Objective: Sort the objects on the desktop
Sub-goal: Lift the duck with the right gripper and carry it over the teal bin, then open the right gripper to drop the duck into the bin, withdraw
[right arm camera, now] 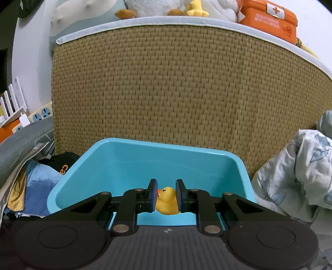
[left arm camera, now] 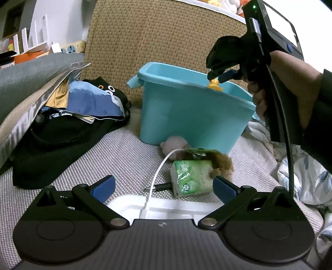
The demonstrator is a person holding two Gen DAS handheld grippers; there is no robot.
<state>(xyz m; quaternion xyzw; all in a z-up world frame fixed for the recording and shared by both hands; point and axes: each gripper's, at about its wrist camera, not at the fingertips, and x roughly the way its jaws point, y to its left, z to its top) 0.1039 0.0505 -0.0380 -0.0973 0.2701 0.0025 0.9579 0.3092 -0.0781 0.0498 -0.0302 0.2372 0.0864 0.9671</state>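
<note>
- At the far left of the left wrist view, a heap of dark and blue clothing [left arm camera: 83, 108] is being seen lying against a grey cushion [left arm camera: 31, 70], on the woven grey surface [left arm camera: 128, 157].
- The left gripper [left arm camera: 164, 187] is being held low over that surface, its blue-padded fingers [left arm camera: 104, 184] being kept spread wide with nothing between them.
- Between and just beyond those fingers, a white tray [left arm camera: 166, 205] is being crossed by a white cable [left arm camera: 157, 172]; a black pen [left arm camera: 159, 188] is lying beside a green tissue pack [left arm camera: 192, 178], whose end it is meeting.
- A pink plush toy [left arm camera: 174, 145] and a brown furry item [left arm camera: 223, 162] are lying by the pack, at the foot of the blue bin [left arm camera: 186, 116].
- The blue bin [right arm camera: 128, 166] is standing in front of a woven tan panel [right arm camera: 176, 87], and in the right wrist view its inside is being seen bare.
- The yellow rubber duck [right arm camera: 167, 200] is being pinched between the fingers [right arm camera: 152, 195] of the right gripper [right arm camera: 166, 195], above the near part of the bin's opening; from the left wrist view the duck [left arm camera: 215, 84] is being held at rim level.
- The right gripper [left arm camera: 219, 75] is being gripped by a hand [left arm camera: 286, 89] in a dark sleeve.
- At the far right, a pale quilt with a leaf print [right arm camera: 294, 166] is lying bunched beside the bin.
- On top of the panel, white plush toys [right arm camera: 176, 6] and an orange first-aid tin [right arm camera: 267, 18] are being seen.
</note>
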